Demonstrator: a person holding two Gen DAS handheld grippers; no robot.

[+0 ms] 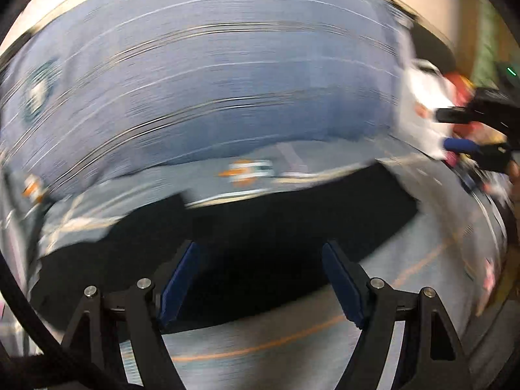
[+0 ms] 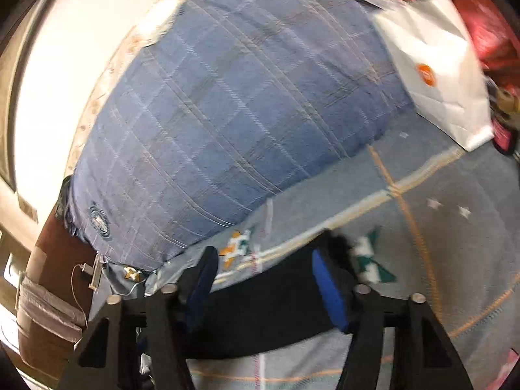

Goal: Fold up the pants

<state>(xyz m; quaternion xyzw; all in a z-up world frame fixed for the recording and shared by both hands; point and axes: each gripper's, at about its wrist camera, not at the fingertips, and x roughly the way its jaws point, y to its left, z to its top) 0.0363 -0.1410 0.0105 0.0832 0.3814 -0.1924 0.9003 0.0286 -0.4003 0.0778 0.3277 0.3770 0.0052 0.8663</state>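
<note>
Pants (image 1: 260,227), black and lying flat on a bed, show as a dark band across the lower half of both wrist views. The bed has a grey-blue bedspread (image 1: 406,260) with thin orange lines and small orange and green motifs, and behind it a large blue checked pillow (image 1: 211,81) fills the upper part of each view.

Starting on the left: the left tool (image 1: 260,276) hovers low over the pants with its two blue-padded fingers spread wide, nothing between them. Dark cloth lies under and ahead of the gap. This view is badly smeared (the tool is likely moving fast), so the exact edge of the cloth is hard to place.

Further right, the right tool (image 2: 263,279) is also spread apart and holds nothing. Its fingers sit over the far edge of the pants, where black cloth meets the bedspread. A white paper bag (image 2: 435,74) stands at the upper right, well clear of the pants.

My judgement is that the step in hand is reaching for a grip before a fold. To do it well, slow down first, bring each tool to the same edge of the pants, pinch all the layers together, then lift both sides evenly so the fold lands square.
</note>
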